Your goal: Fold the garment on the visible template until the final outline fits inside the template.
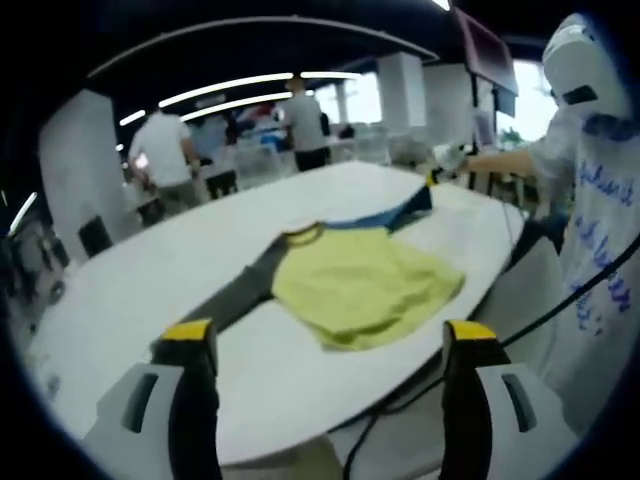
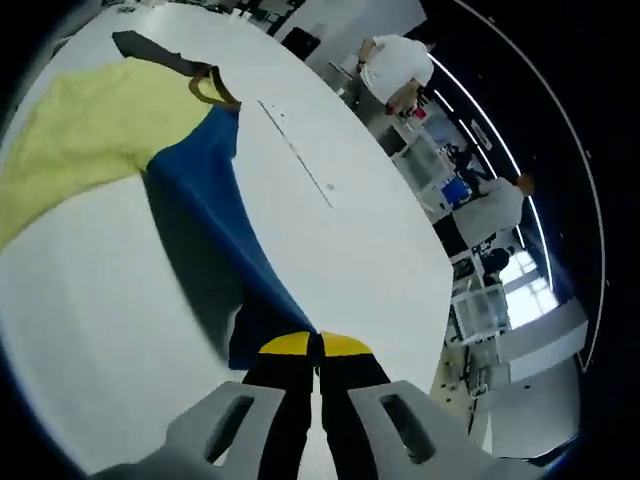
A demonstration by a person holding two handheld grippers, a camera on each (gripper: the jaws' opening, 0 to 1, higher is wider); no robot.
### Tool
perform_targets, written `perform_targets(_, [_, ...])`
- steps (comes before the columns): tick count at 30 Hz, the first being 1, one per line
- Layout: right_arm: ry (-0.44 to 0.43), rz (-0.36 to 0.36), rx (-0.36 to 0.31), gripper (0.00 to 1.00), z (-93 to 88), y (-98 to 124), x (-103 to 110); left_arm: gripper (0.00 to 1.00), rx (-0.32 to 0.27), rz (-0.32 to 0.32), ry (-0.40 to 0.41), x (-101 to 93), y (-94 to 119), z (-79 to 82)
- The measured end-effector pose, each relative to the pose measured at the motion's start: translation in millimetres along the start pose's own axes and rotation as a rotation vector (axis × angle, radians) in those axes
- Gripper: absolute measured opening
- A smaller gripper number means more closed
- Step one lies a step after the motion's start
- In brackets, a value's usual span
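Observation:
A garment lies on the white table (image 1: 150, 290). Its yellow body (image 1: 365, 285) is crumpled, with a grey sleeve (image 1: 245, 290) stretched toward my left gripper (image 1: 330, 335). That gripper hovers open at the near table edge, holding nothing. The blue sleeve (image 1: 405, 212) runs to the far side, where my right gripper (image 1: 432, 180) holds its end. In the right gripper view the jaws (image 2: 315, 346) are shut on the blue sleeve (image 2: 235, 235), which is pulled taut and lifted above the table. The yellow body (image 2: 90, 140), collar (image 2: 212, 90) and grey sleeve (image 2: 150, 48) lie beyond.
A thin marked line (image 2: 295, 152) runs across the table beside the garment. A person in white (image 1: 600, 230) stands at the right table edge, with a black cable (image 1: 560, 305) hanging there. Other people (image 1: 165, 150) and chairs (image 1: 95, 235) are behind the table.

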State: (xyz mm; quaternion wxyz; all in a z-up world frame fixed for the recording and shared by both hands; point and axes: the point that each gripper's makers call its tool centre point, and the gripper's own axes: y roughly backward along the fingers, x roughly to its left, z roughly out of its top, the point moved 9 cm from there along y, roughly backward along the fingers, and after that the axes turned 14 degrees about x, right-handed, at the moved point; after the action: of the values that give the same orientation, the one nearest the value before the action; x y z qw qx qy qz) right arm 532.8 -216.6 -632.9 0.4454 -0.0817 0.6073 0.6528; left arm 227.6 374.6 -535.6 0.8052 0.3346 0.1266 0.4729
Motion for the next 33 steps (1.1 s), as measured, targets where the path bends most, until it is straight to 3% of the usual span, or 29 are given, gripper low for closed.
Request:
perform_targets(8, [-0.022, 0.086, -0.053, 0.02, -6.3, 3, 19, 0.88, 0.016, -0.012, 0.002, -2.5, -2, -0.9])
perform_targets(15, [-0.093, 0.215, -0.087, 0.02, -5.6, 9, 49, 0.86, 0.020, -0.026, -0.015, -2.7, -4, 1.0])
perform_targets(26, [-0.146, 0.353, -0.034, 0.02, -15.5, 2, 75, 0.85, 0.026, -0.030, -0.017, -1.9, -4, 0.8])
perform_targets(33, [-0.161, 0.347, 0.018, 0.01, -30.9, -6, 71, 0.85, 0.034, -0.028, -0.013, -2.5, -5, -0.1])
